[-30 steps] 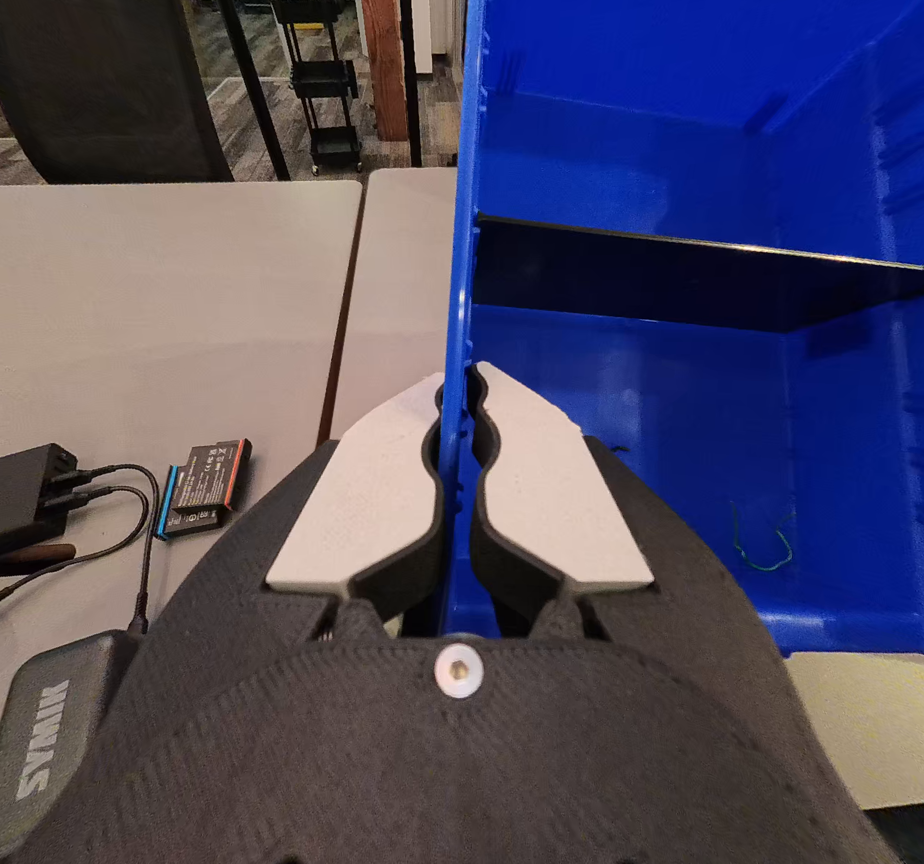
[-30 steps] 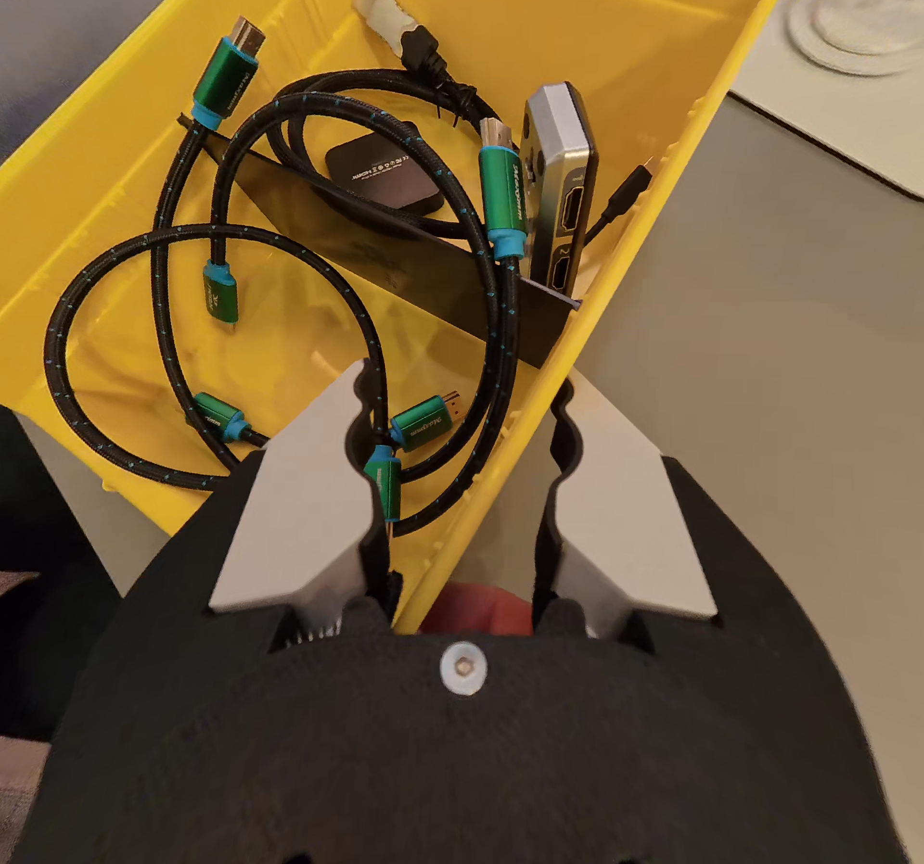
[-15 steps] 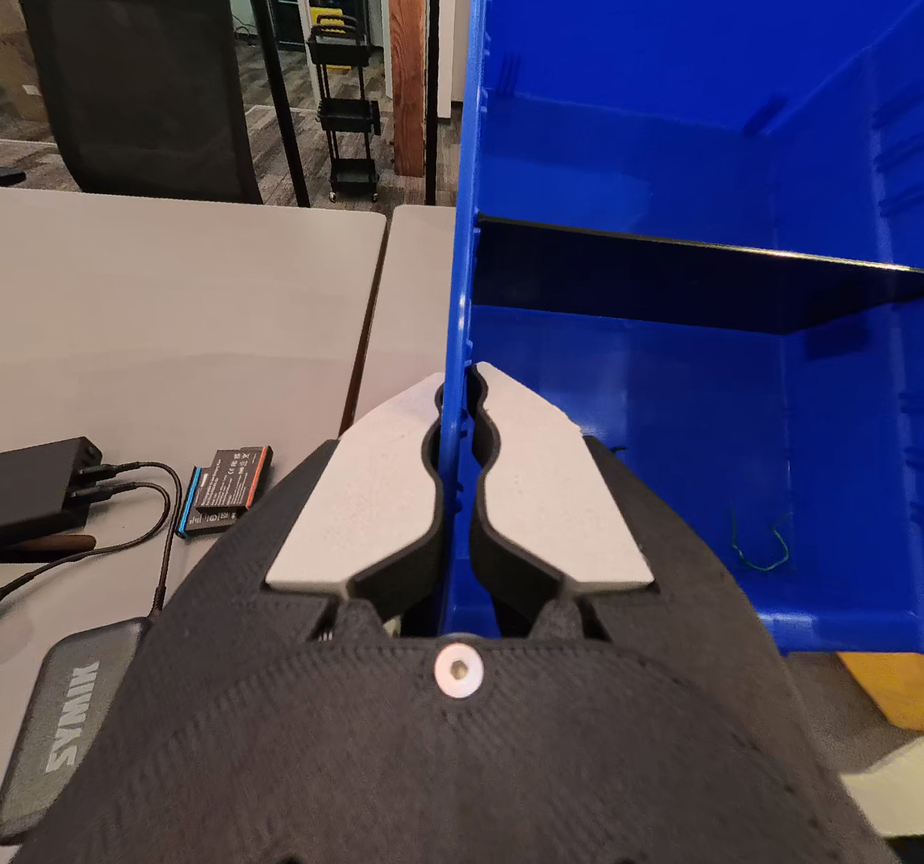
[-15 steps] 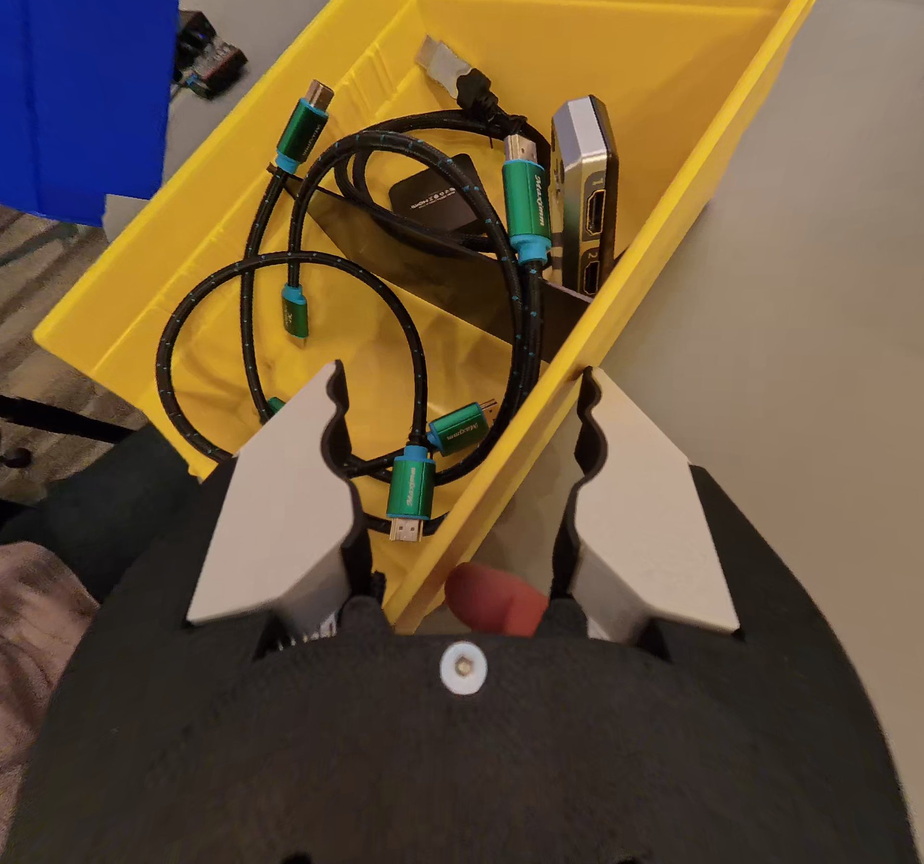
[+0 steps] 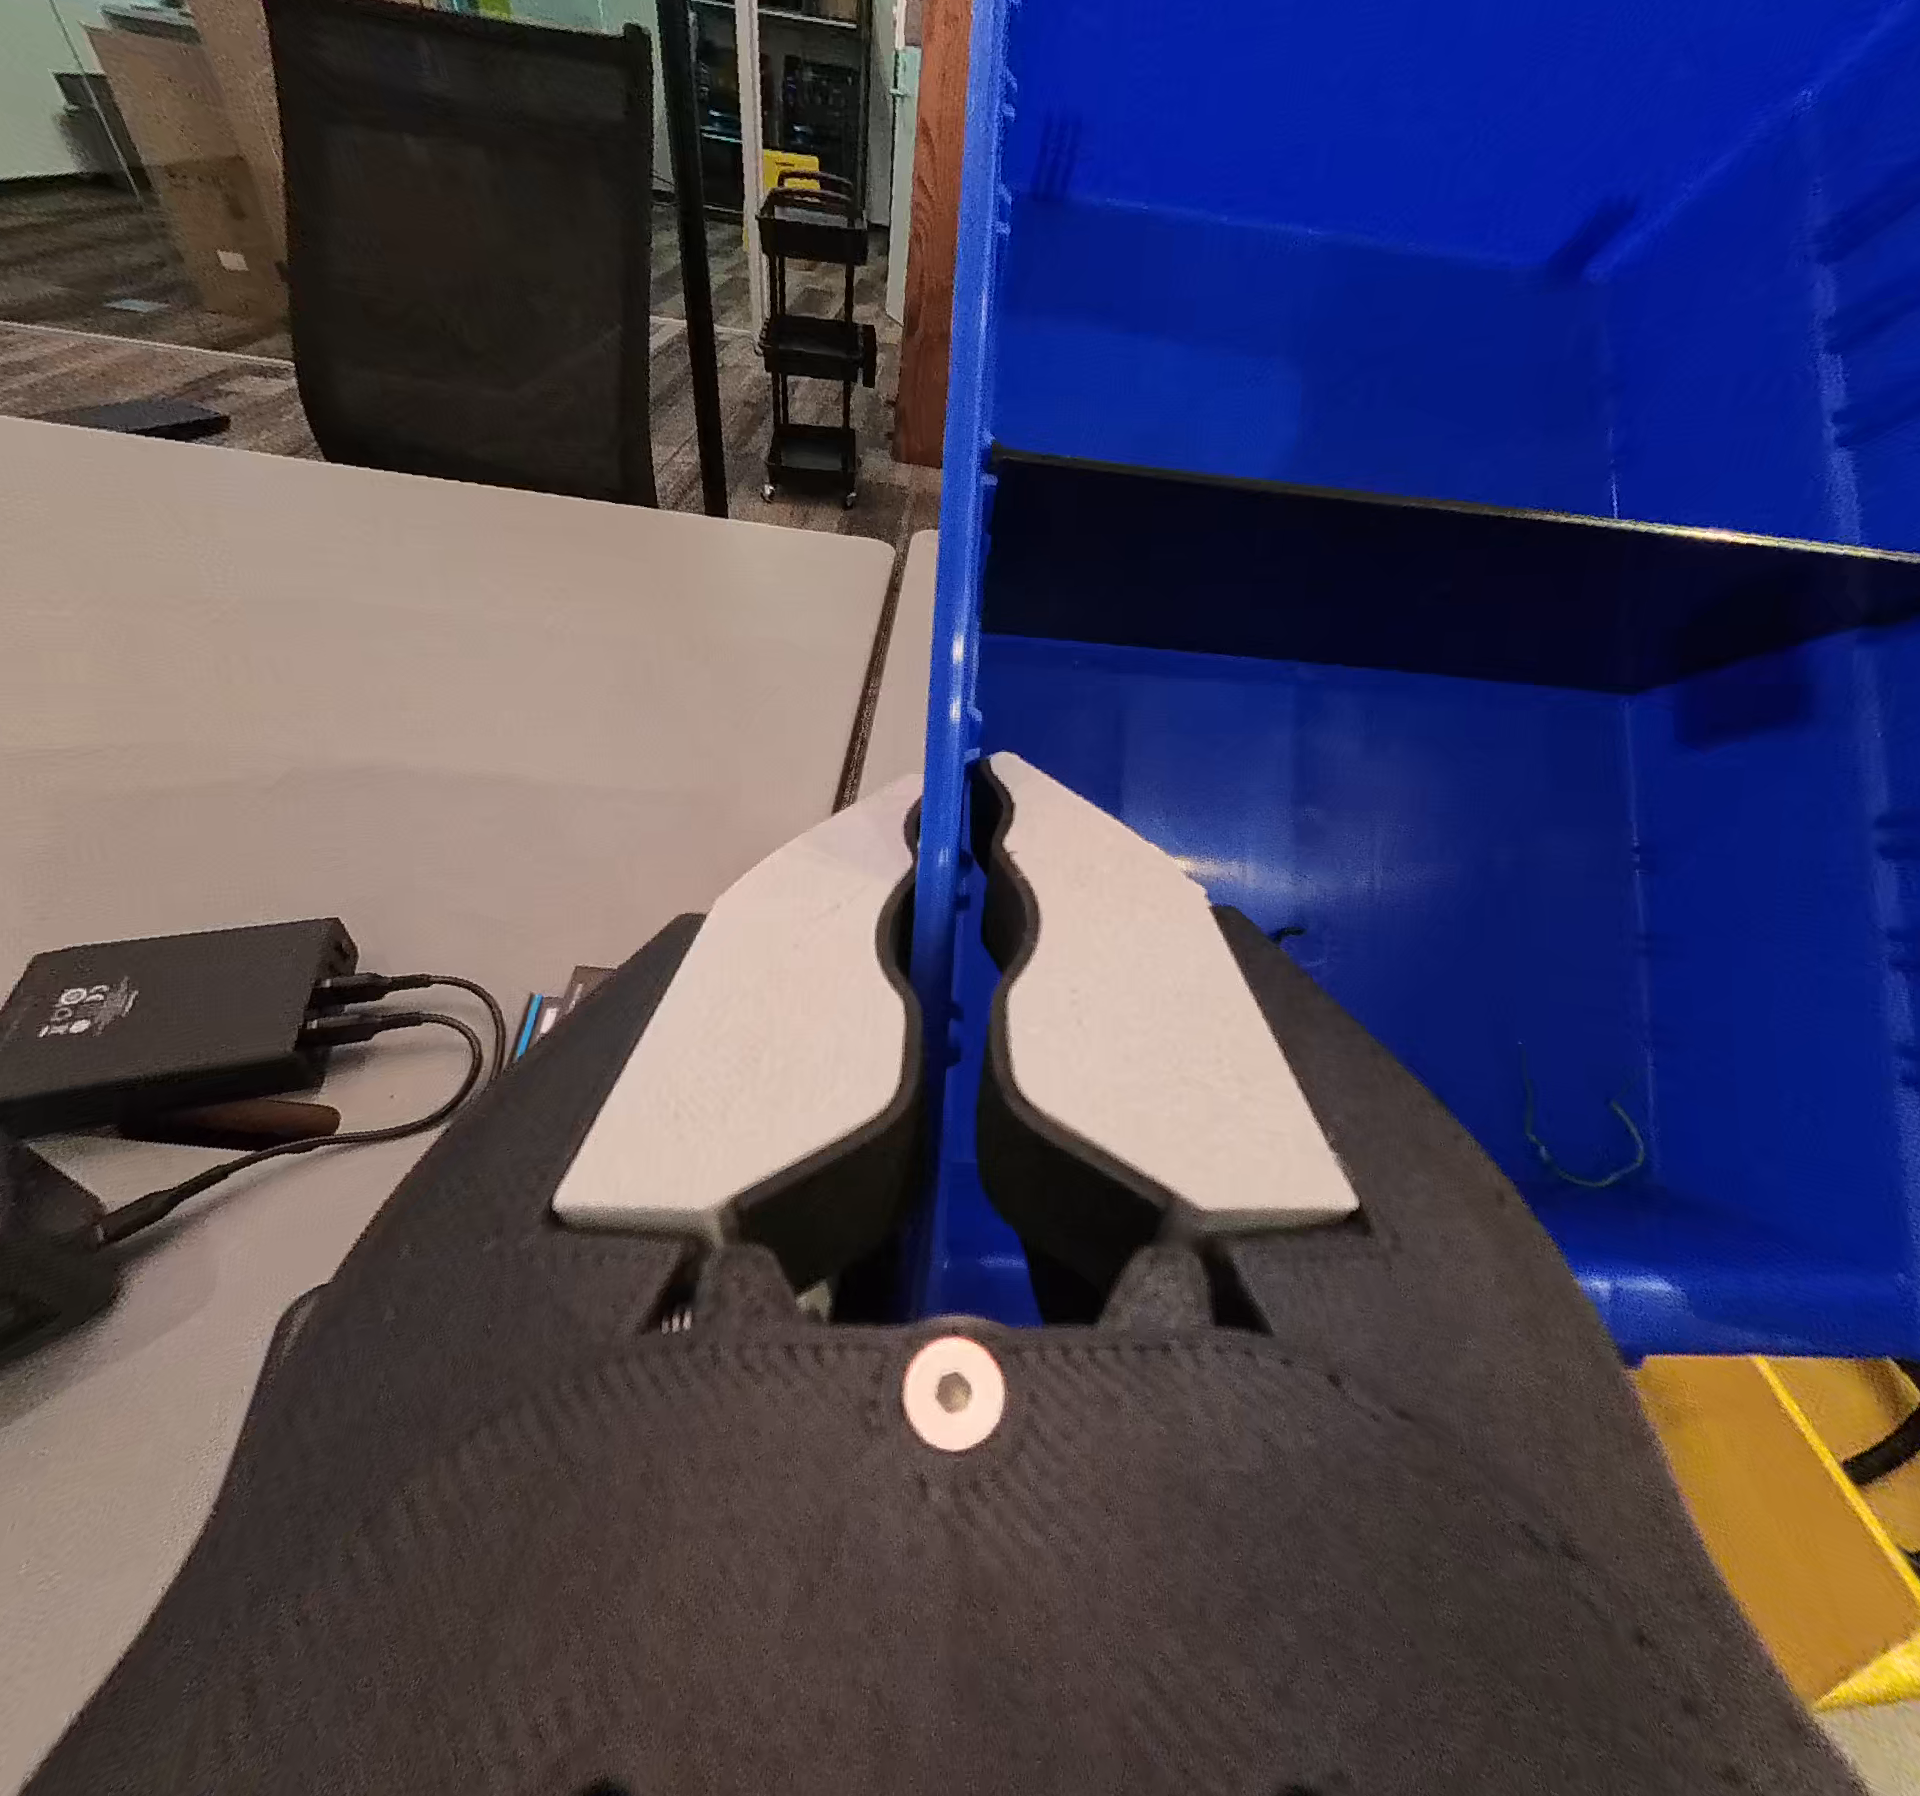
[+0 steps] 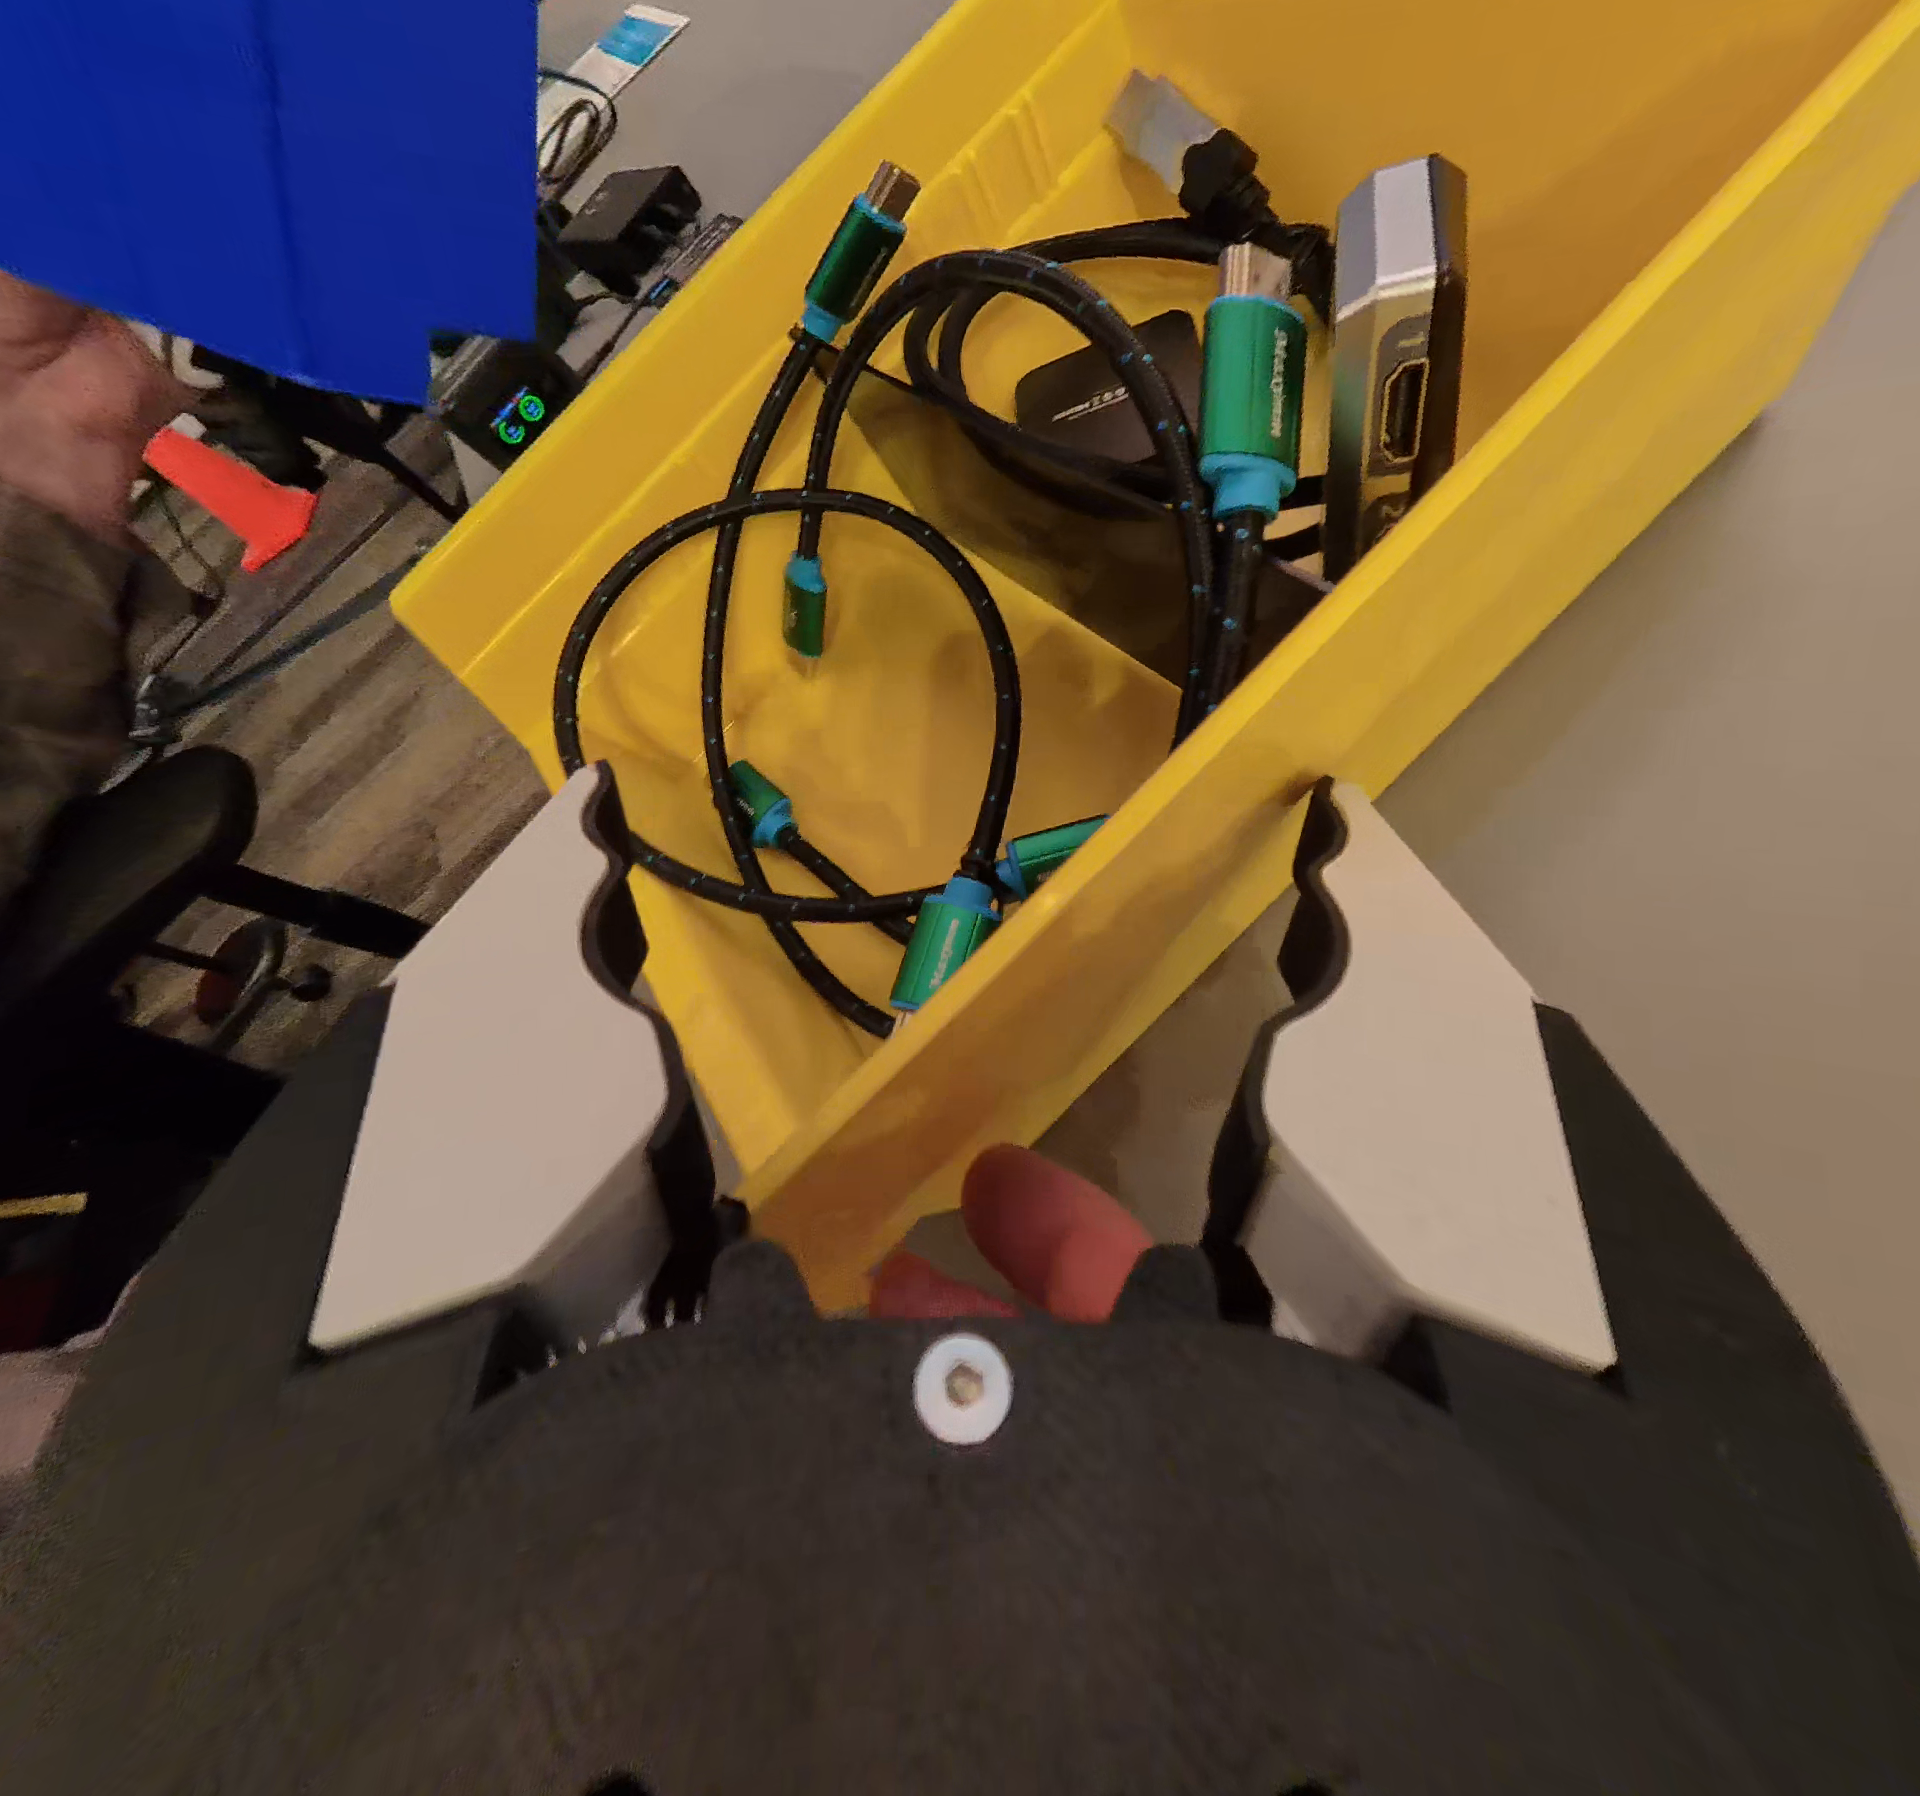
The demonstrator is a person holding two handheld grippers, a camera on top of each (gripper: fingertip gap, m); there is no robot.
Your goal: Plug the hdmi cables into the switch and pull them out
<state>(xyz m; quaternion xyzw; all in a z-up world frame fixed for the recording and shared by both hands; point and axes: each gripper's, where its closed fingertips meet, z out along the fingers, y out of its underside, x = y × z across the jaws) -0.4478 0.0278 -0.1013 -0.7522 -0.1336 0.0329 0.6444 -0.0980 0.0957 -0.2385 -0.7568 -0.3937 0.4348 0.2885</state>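
Note:
My left gripper [image 5: 951, 780] is shut on the side wall of an empty blue bin [image 5: 1351, 915] and holds it up off the table. The bin's underside shows at the top left of the right wrist view [image 6: 260, 105]. My right gripper [image 6: 961, 788] is open, its fingers astride the near wall of a yellow bin [image 6: 1143, 894]. Inside lie black braided HDMI cables [image 6: 997, 666] with green plugs [image 6: 1252, 385], a silver switch [image 6: 1397, 364] on its edge against the right wall, and a small black box [image 6: 1101, 396].
A black charger [image 5: 156, 1019] with plugged leads lies on the grey table [image 5: 416, 707] to the left. A black chair [image 5: 468, 260] and a cart [image 5: 816, 333] stand beyond. An orange cone [image 6: 223, 494] and floor lie left of the yellow bin. A fingertip [image 6: 1049, 1227] shows under my right gripper. Across from one pair of fingers to the other is roughly 40 centimeters. It is some 7 centimeters from my right tips to the silver switch [image 6: 1397, 364].
My right gripper has opened wider and drawn back along the yellow bin's wall. The blue bin in my left gripper has swung into the right wrist view, and the left view has tilted up.

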